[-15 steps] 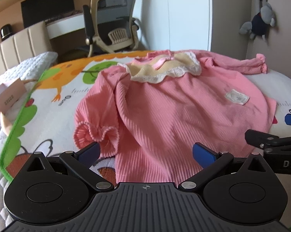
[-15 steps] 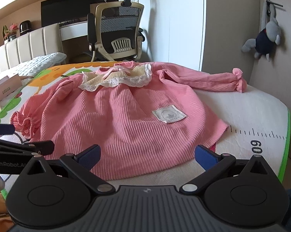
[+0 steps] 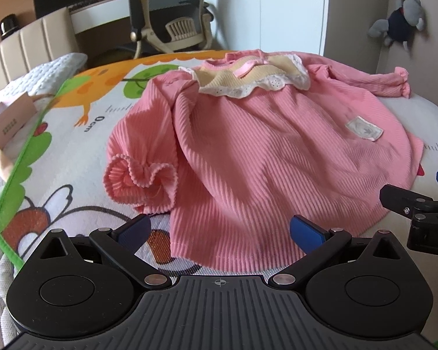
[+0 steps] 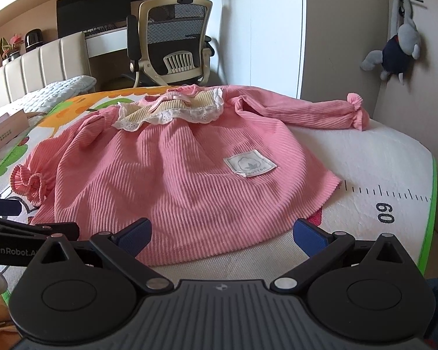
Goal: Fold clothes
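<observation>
A pink ribbed child's dress [image 3: 262, 157] [image 4: 184, 175] with a cream lace collar [image 3: 248, 83] lies flat on a cartoon play mat [image 3: 82, 108], hem toward me. Its left sleeve is bent down along the body, ruffled cuff [image 3: 140, 175] near the hem. The right sleeve [image 4: 315, 112] stretches straight out to the right. My left gripper [image 3: 220, 230] stands open over the hem's left part, nothing between its blue pads. My right gripper [image 4: 221, 233] is open at the hem's right part, empty. Each gripper shows at the edge of the other's view.
The mat [image 4: 388, 180] covers a bed, green border and drop-off at the right. A pink box [image 3: 6, 119] and quilted blanket [image 3: 44, 73] lie at the left. An office chair [image 4: 172, 40] and desk stand behind; a plush toy [image 4: 396, 49] hangs on the right wall.
Both grippers have edged slightly forward and lower toward the hem. The dress has not moved and both jaws stay open.
</observation>
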`<state>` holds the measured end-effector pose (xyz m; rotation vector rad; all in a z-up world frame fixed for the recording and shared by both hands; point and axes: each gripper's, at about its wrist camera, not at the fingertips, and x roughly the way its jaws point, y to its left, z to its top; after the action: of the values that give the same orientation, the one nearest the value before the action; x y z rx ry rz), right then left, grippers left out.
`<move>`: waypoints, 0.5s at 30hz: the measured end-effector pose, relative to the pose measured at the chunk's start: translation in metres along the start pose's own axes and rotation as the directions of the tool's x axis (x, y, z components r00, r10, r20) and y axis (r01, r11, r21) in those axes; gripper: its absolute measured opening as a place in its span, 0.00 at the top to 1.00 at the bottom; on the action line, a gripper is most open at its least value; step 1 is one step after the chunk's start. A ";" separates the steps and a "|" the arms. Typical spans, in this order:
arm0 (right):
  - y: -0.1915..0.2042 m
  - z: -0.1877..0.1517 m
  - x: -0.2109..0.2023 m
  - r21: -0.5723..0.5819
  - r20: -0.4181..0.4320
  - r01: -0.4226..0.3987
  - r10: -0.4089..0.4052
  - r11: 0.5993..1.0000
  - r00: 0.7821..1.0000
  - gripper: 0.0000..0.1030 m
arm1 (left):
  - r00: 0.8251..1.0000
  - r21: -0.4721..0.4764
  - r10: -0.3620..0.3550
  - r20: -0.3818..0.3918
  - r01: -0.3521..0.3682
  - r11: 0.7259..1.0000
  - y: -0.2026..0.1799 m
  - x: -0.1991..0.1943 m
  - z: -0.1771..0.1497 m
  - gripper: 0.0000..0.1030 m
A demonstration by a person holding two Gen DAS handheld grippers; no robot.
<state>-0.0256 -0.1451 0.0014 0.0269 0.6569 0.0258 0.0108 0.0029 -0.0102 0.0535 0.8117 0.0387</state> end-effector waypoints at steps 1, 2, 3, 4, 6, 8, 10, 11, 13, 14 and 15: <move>0.000 0.000 0.000 -0.001 -0.001 -0.001 0.001 1.000 1.000 0.00 | 1.000 -0.001 -0.001 -0.002 0.001 1.000 0.000 0.001 0.000 0.00; 0.000 0.000 0.000 -0.001 -0.001 -0.002 0.002 1.000 1.000 0.00 | 1.000 -0.002 -0.001 -0.001 0.001 1.000 0.000 0.000 0.000 0.00; 0.000 0.000 0.000 0.000 -0.002 -0.002 0.002 1.000 1.000 0.00 | 1.000 -0.003 -0.002 0.000 0.002 1.000 0.001 0.000 -0.001 0.00; 0.000 0.000 0.000 0.000 -0.002 -0.003 0.003 1.000 1.000 0.00 | 1.000 -0.003 -0.003 -0.001 0.003 1.000 0.001 0.000 -0.002 0.00; -0.001 0.000 0.000 0.001 -0.002 -0.002 0.002 1.000 1.000 0.00 | 1.000 -0.005 -0.004 -0.005 0.004 1.000 0.001 0.001 -0.001 0.00; -0.001 0.000 0.000 0.003 -0.001 -0.002 0.002 1.000 1.000 0.00 | 1.000 -0.008 -0.005 -0.007 0.005 1.000 0.002 0.001 -0.002 0.00; -0.002 0.000 0.001 0.005 -0.002 -0.003 0.003 1.000 1.000 0.00 | 1.000 -0.010 -0.006 -0.013 0.006 1.000 0.002 0.002 -0.002 0.00; -0.002 0.000 0.001 0.006 -0.002 -0.004 0.004 1.000 1.000 0.00 | 1.000 -0.011 -0.006 -0.015 0.006 1.000 0.002 0.003 -0.002 0.00; -0.003 0.000 0.001 0.008 -0.005 -0.006 0.006 1.000 1.000 0.00 | 1.000 -0.012 -0.006 -0.020 0.006 1.000 0.002 0.003 -0.002 0.00; -0.003 0.000 0.002 0.008 -0.006 -0.006 0.006 1.000 1.000 0.00 | 1.000 -0.013 -0.006 -0.021 0.006 1.000 0.002 0.003 -0.002 0.00; -0.003 -0.001 0.002 0.008 -0.006 -0.007 0.007 1.000 1.000 0.00 | 1.000 -0.013 -0.006 -0.022 0.006 1.000 0.002 0.003 -0.002 0.00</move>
<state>-0.0247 -0.1485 -0.0003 0.0371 0.6634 0.0300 0.0114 0.0051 -0.0139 0.0383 0.8331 0.0392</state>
